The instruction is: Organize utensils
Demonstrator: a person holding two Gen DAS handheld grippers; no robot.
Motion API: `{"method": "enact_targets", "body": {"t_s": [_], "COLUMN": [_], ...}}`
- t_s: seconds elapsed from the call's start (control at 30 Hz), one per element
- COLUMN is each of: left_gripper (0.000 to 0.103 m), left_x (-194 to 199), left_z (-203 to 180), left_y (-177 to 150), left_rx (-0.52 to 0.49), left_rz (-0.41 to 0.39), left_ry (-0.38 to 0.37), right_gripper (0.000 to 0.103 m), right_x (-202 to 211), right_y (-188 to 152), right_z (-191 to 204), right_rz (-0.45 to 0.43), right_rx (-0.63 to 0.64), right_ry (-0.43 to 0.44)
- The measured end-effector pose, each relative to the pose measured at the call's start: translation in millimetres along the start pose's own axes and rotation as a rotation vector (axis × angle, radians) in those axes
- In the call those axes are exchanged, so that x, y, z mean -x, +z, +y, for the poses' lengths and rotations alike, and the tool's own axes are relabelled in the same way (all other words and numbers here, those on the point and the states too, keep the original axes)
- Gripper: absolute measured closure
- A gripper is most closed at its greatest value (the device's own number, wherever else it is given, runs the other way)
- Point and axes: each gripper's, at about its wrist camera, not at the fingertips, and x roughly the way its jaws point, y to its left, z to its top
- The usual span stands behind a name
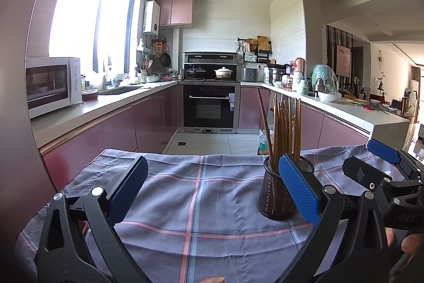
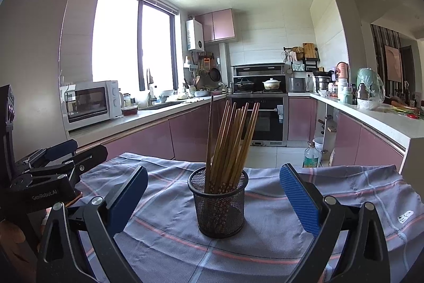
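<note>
A black mesh cup [image 2: 219,203] stands upright on the checked grey-blue cloth [image 2: 169,216], holding several brown wooden chopsticks [image 2: 230,139]. My right gripper [image 2: 214,200] is open, its jaws wide on either side of the cup without touching it. In the left wrist view the same cup [image 1: 275,192] with the chopsticks [image 1: 285,126] sits at the right, partly behind my right-hand finger. My left gripper [image 1: 214,190] is open over bare cloth [image 1: 196,192], with nothing between its fingers. The other gripper's body shows at each view's edge.
The cloth covers a small table in a kitchen aisle. Pink cabinets and counters run along both sides, with a microwave [image 2: 90,102] on the left and an oven [image 2: 265,118] at the far end. A bottle [image 2: 311,155] stands on the floor beyond the table.
</note>
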Motion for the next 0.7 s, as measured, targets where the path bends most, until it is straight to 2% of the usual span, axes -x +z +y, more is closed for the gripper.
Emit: {"method": "enact_targets", "body": {"t_s": [0.7], "left_gripper": [0.006], "left_x": [0.4], "left_z": [-1.2], "left_y": [-0.6], "left_rx": [-0.003], "left_rz": [-0.008], "left_ry": [0.001], "right_gripper": [0.007], "right_x": [1.6], "right_y": [1.3], "right_z": [0.1], "right_rz": [-0.014], "right_rx": [0.003], "right_ry": [-0.002]}}
